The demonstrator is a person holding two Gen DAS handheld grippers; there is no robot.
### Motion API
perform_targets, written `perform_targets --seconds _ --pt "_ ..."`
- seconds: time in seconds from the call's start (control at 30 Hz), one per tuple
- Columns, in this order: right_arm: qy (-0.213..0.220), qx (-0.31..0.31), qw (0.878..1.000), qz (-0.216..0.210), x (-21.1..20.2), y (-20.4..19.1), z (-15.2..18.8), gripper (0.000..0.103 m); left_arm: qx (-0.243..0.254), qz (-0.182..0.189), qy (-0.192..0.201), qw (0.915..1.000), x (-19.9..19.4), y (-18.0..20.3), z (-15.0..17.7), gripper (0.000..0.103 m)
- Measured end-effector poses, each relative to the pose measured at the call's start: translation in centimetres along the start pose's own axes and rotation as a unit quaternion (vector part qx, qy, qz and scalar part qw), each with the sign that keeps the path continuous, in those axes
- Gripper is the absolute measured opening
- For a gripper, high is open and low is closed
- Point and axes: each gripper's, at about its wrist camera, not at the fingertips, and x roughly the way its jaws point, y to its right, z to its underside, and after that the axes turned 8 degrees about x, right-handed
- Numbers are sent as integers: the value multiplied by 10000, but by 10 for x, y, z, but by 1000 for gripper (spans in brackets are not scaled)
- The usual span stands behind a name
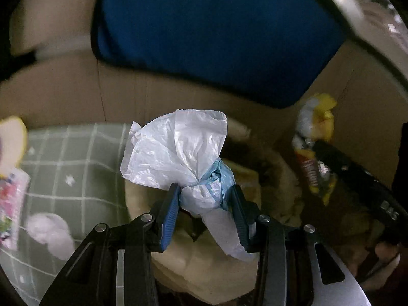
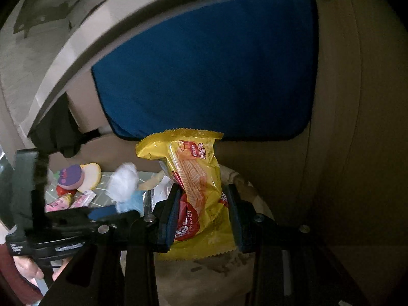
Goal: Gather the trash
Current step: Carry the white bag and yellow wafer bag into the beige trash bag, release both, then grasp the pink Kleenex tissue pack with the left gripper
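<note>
Left wrist view: you look forward and steeply down along the left gripper, close over a beige bin. Right wrist view: you look forward and less steeply down along the right gripper. Shared: blue cushion upper centre in both; green checked cloth at left; each gripper shows in the other's frame.

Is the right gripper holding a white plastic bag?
No, the right gripper is closed on a yellow wafer wrapper; the white plastic bag is in the left gripper.
</note>
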Motion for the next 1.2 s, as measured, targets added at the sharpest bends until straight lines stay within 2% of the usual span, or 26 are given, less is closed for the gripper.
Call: perform_targets --seconds 0.17,0.27,0.33,0.4,0.57,0.73,0.8,0.97,1.07,1.2 --pt "-188 39 9998 58 19 3 5 34 300 -192 -488 9982 31 4 -1 42" --pt "-257 93 9996 72 28 7 7 34 251 -48 -597 9979 40 2 -3 45" --pt "-282 116 9995 70 31 9 7 34 244 157 -459 9985 33 -1 -5 50" --pt "-290 107 9995 88 32 12 8 34 253 191 -299 9991 23 -5 -5 55" --pt "-368 119 9992 72 45 5 10 34 2 434 93 9990 -12 -20 -6 56" --pt "-552 8 9985 36 59 -5 18 35 -243 106 849 9960 -64 -25 8 56" --pt "-806 -71 9967 29 75 -11 25 35 -245 115 1033 9943 -81 -26 17 56" --pt "-1264 -349 9910 275 103 -23 43 40 -194 -189 1027 9943 -104 -34 33 56" --pt "-1418 -352 9881 491 109 -24 47 46 -169 -312 912 9952 -113 -40 45 56" --pt "-1523 -359 9859 593 105 -24 47 54 -347 -414 977 9937 -116 -53 60 56"
